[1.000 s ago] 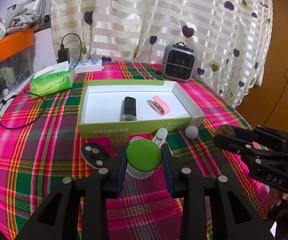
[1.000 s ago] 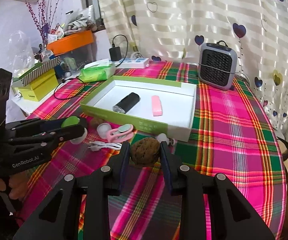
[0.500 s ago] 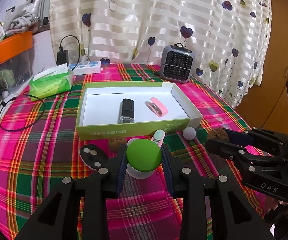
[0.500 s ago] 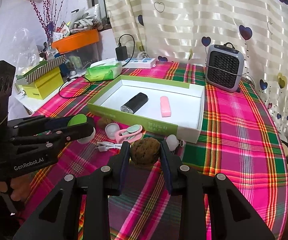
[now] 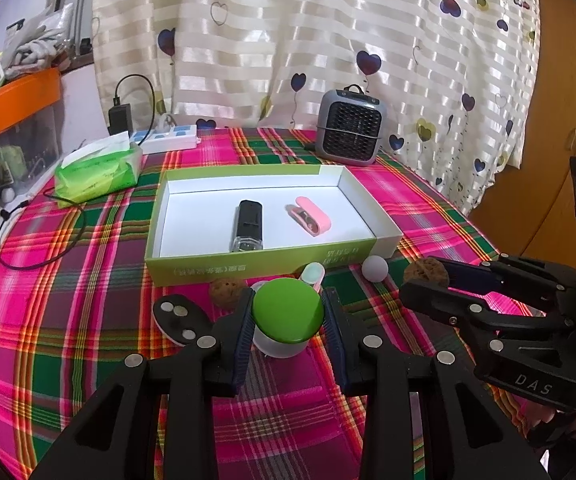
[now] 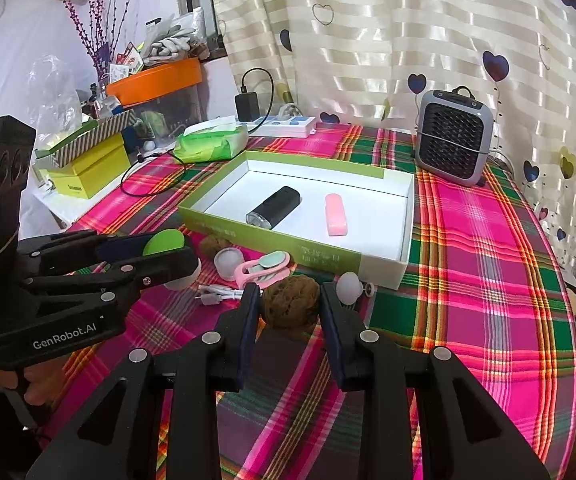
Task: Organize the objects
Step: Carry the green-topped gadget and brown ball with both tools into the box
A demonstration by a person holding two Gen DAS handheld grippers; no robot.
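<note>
Carry step: left gripper [image 5: 288, 316] is clamped on the round green-lidded white jar [image 5: 287, 312]; right gripper [image 6: 290, 308] pinches the brown wrinkled walnut [image 6: 291, 306]. The green-walled white tray [image 5: 384, 236] lies ahead of both. Next, I'd say: lift over the near wall, release inside.

Right gripper [image 6: 288, 308] jaws clamping brown walnut [image 6: 290, 305], green box [image 6: 404, 256] beyond, left gripper [image 6: 160, 256] gripping green-lidded jar [image 6: 165, 242]

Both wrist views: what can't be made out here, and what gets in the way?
- Green-lidded jar, left wrist view: its base is hidden by the left gripper.
- Walnut, right wrist view: its underside is hidden by the right gripper.
- Print on the green box, left wrist view: too small to read.
- White cable, right wrist view: one end is hidden behind a right gripper finger.
</note>
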